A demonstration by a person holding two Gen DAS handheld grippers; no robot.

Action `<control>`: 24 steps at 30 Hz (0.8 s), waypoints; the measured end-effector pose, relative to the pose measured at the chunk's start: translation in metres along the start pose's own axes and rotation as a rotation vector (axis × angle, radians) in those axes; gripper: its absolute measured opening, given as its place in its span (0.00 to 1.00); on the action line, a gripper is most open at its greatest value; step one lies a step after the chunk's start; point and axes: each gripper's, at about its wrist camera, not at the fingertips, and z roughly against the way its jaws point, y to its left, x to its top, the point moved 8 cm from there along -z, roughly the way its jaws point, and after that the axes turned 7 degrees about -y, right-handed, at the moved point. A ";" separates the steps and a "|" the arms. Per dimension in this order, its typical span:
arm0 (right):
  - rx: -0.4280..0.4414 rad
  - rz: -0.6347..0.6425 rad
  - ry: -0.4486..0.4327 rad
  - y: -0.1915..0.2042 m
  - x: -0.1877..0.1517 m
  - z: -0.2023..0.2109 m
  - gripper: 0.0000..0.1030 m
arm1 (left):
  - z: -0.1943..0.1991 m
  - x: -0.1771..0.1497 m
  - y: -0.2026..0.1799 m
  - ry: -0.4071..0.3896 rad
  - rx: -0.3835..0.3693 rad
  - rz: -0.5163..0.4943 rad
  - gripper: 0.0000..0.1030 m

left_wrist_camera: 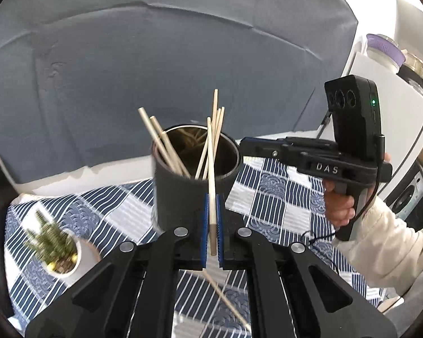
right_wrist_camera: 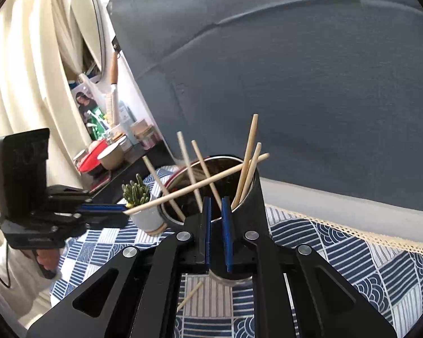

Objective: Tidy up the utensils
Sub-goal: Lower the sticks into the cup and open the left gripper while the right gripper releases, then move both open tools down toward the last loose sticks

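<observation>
My left gripper (left_wrist_camera: 211,197) is shut on a pale wooden chopstick (left_wrist_camera: 210,169), gripping it near its lower end. The stick rises in front of a dark round holder (left_wrist_camera: 177,197) that has several chopsticks leaning in it. In the right wrist view that held chopstick (right_wrist_camera: 200,184) slants across the holder's (right_wrist_camera: 258,197) mouth from the left gripper (right_wrist_camera: 124,211). My right gripper (right_wrist_camera: 215,200) sits at the holder's near rim. Its blue pads stand a narrow gap apart with nothing pressed between them. The right gripper (left_wrist_camera: 241,142) also shows at the holder's right rim, held by a hand.
A loose chopstick (left_wrist_camera: 225,301) (right_wrist_camera: 190,295) lies on the blue-and-white tablecloth (left_wrist_camera: 270,197) under the grippers. A small cactus in a white pot (left_wrist_camera: 62,253) (right_wrist_camera: 146,211) stands left of the holder. A grey upholstered back (right_wrist_camera: 296,84) rises behind, and a cluttered shelf (right_wrist_camera: 112,152) is at far left.
</observation>
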 end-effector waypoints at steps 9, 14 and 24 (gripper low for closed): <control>-0.008 -0.012 -0.027 0.013 -0.005 0.030 0.21 | 0.050 0.037 0.006 -0.072 0.037 0.101 0.05; -0.055 0.000 -0.029 0.014 -0.006 0.046 0.32 | 0.042 0.061 0.008 -0.102 0.081 0.094 0.05; -0.126 0.015 0.006 0.010 -0.013 0.053 0.46 | 0.056 0.028 0.032 -0.101 0.158 0.193 0.71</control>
